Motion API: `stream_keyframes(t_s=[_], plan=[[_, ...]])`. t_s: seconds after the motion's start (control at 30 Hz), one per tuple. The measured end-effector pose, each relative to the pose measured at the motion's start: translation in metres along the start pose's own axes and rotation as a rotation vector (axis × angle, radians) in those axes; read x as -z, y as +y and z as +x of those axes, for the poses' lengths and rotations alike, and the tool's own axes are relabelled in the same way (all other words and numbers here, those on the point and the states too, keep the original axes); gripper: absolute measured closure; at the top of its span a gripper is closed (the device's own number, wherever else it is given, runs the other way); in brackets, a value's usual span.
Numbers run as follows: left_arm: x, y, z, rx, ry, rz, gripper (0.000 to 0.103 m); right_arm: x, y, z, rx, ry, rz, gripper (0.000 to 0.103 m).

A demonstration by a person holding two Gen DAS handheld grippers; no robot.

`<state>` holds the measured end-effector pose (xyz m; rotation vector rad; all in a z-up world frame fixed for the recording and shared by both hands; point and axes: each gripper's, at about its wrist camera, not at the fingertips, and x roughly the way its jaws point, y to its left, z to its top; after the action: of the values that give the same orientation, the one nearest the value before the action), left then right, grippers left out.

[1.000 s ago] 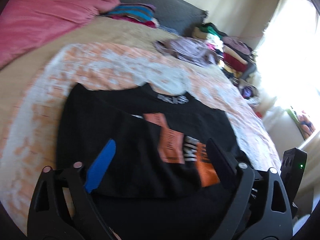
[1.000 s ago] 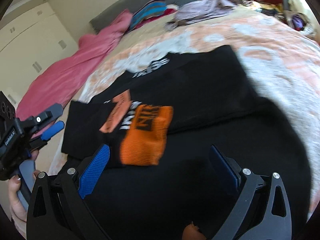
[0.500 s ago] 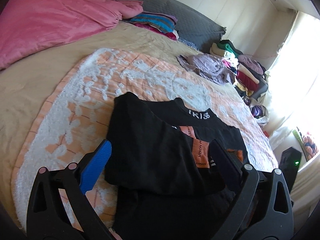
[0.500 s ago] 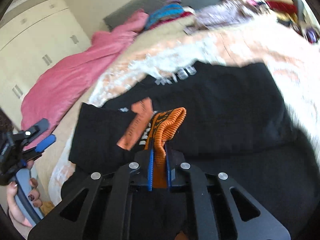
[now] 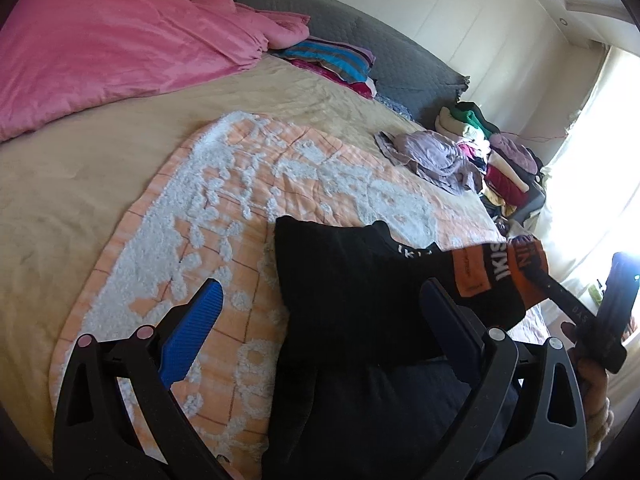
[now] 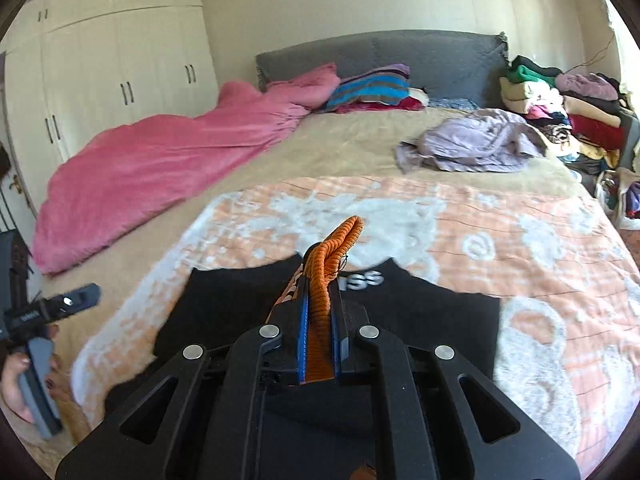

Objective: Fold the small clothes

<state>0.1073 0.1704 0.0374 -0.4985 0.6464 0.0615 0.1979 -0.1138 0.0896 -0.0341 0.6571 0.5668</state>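
Observation:
A black top (image 5: 344, 280) with white lettering at the collar lies on the peach-and-white blanket (image 5: 248, 184). Its sleeve ends in an orange ribbed cuff (image 6: 332, 264). My right gripper (image 6: 320, 312) is shut on that cuff and holds it up off the bed; in the left wrist view the lifted cuff (image 5: 524, 268) stretches to the right, above the garment. My left gripper (image 5: 320, 316) hangs open over the left part of the top (image 6: 240, 300), with nothing between its fingers. From the right wrist view it shows at the far left, held in a hand (image 6: 24, 372).
A pink duvet (image 6: 168, 160) covers the bed's left side, with striped pillows (image 6: 372, 88) against the grey headboard (image 6: 400, 56). A crumpled lilac garment (image 6: 476, 140) lies at the back right. Stacked clothes (image 6: 560, 108) fill the right corner. White wardrobes (image 6: 112, 72) stand at left.
My right gripper closed on the orange cuff and lifted it off the garment. My left gripper stayed open and drew back to the left, so more of the bed shows.

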Motion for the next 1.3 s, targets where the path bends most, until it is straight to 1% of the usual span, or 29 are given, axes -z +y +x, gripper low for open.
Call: stream_keyframes(t_s=[0.1,0.23,0.43,0.6,0.77,0.83,0.87,0.93,0.97,1.03,1.07,1.1,1.13,1.2,1.3], plan=[[0.0,-0.002,0.004,-0.006,0.01,0.009,0.011,0.014,-0.019,0.001,0.035,0.021,0.019,0.095],[0.002,-0.01,0.013,-0.012,0.029,0.042,0.011,0.034,-0.035,0.004,0.056,0.041,0.05,0.095],[0.01,-0.029,0.031,-0.021,0.066,0.105,0.011,0.057,-0.046,0.01,0.087,0.068,0.069,0.095],[0.015,-0.046,0.048,-0.029,0.09,0.16,0.012,0.067,-0.048,0.014,0.097,0.092,0.073,0.095],[0.019,-0.058,0.061,-0.024,0.117,0.212,0.021,0.073,-0.049,0.014,0.103,0.107,0.077,0.093],[0.021,-0.062,0.066,-0.012,0.133,0.226,0.031,0.075,-0.05,0.014,0.117,0.113,0.074,0.091],[0.022,-0.062,0.068,-0.01,0.139,0.228,0.034,0.076,-0.051,0.014,0.128,0.115,0.072,0.09],[0.023,-0.063,0.072,-0.002,0.156,0.239,0.046,0.079,-0.053,0.011,0.177,0.12,0.075,0.087],[0.024,-0.063,0.073,0.0,0.161,0.245,0.05,0.08,-0.055,0.008,0.189,0.119,0.079,0.087],[0.025,-0.062,0.076,0.003,0.171,0.248,0.063,0.082,-0.055,0.003,0.2,0.107,0.087,0.077],[0.025,-0.062,0.078,0.012,0.178,0.246,0.067,0.082,-0.054,0.002,0.2,0.106,0.085,0.074],[0.025,-0.063,0.08,0.017,0.185,0.246,0.075,0.082,-0.052,0.003,0.196,0.111,0.076,0.073],[0.026,-0.065,0.084,0.027,0.198,0.253,0.079,0.083,-0.05,0.004,0.193,0.114,0.067,0.073],[0.028,-0.065,0.091,0.024,0.225,0.262,0.08,0.083,-0.042,0.007,0.182,0.128,0.048,0.073],[0.039,-0.055,0.109,-0.034,0.299,0.268,0.08,0.08,-0.029,0.014,0.155,0.149,0.019,0.068]])
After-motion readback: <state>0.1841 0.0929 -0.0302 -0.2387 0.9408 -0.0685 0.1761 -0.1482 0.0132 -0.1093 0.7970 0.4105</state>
